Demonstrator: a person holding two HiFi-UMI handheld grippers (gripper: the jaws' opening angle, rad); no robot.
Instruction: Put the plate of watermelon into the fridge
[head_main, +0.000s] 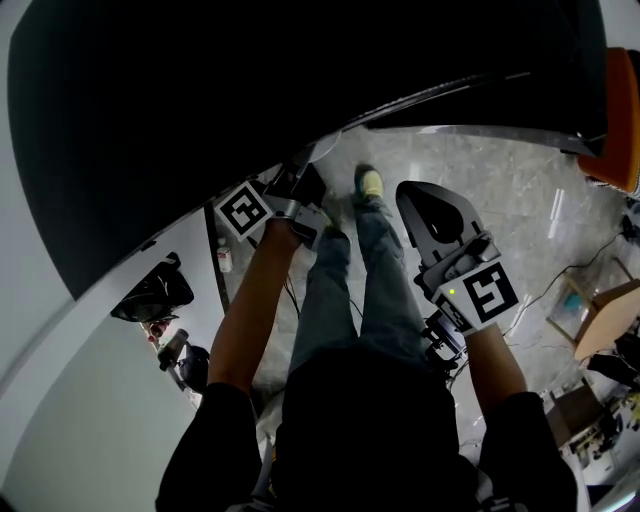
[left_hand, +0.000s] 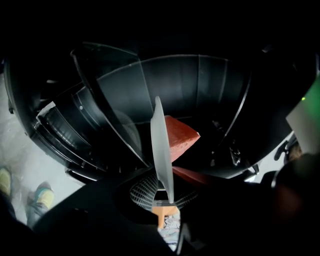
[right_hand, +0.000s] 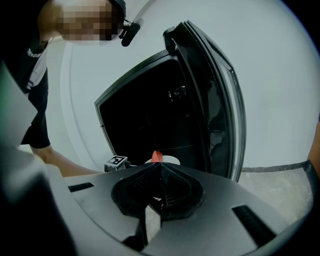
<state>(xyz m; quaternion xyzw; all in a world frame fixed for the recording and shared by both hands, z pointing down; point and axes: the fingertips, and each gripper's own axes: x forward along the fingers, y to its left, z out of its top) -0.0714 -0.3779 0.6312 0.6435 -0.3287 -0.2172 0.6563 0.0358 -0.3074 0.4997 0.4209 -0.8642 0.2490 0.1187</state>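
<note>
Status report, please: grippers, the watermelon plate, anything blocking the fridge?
Left hand-held gripper shut on plate rim, reaching into fridge. Right hand-held gripper shut, empty, outside. Watermelon slice on plate. Door open; nothing seen blocking.

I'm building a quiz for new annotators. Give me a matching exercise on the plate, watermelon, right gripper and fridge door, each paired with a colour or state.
1. plate
2. watermelon
3. right gripper
4. fridge door

a. red
b. standing open
c. shut, nothing between its jaws
d. white, clamped at its rim by the left gripper

Pairs: 1-d, 2-a, 3-c, 4-b
</note>
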